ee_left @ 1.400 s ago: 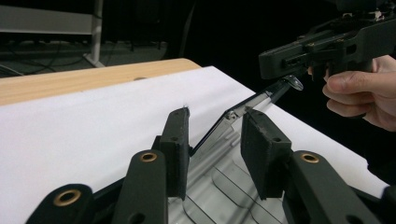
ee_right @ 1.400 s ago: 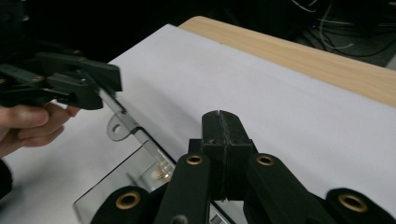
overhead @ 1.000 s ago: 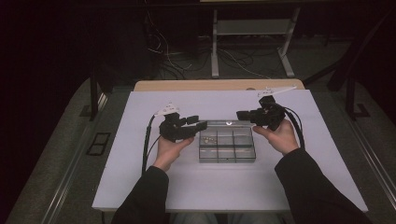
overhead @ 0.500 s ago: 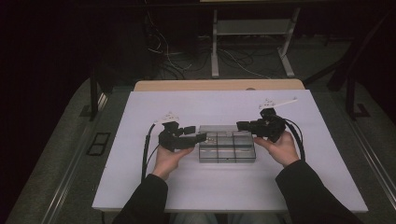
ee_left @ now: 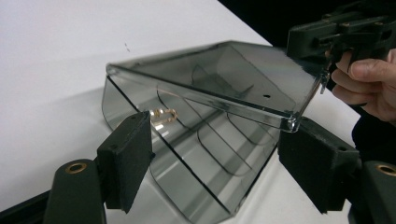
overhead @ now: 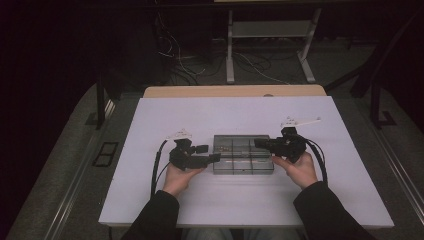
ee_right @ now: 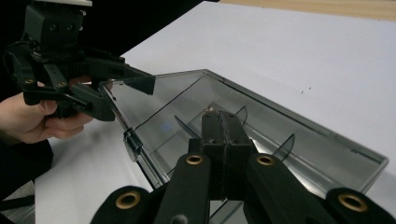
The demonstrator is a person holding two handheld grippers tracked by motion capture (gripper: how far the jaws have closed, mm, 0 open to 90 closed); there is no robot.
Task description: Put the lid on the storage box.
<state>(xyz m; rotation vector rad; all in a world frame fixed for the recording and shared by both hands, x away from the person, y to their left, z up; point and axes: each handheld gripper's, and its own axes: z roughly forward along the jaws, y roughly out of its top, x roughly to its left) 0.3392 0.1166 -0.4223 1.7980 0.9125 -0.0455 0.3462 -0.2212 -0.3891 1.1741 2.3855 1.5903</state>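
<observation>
The clear compartment box (overhead: 243, 154) sits in the middle of the white counter (overhead: 150, 200), squarely in front of you, so either hand can reach an end of it. Your left tool (overhead: 214, 153) stands at the box's left end with its jaws apart; they have just been opening, and in the left gripper view the box's corner lies between the pads (ee_left: 125, 163) without either one pressing on it, so it holds nothing. I judge you are letting go of the lid or lining up for a fresh hold. Your right tool (overhead: 258, 143) comes in from the opposite end with its jaws pressed together on nothing, poised over the box like a single poking tip. The high view gives the symmetry of the two hands; the left gripper view alone reveals the lid (ee_left: 224, 74) tilted up off the base and a small gold ring (ee_left: 163, 115) in a compartment; the right gripper view shows the dividers (ee_right: 285, 142) and the hinge (ee_right: 132, 142).
</observation>
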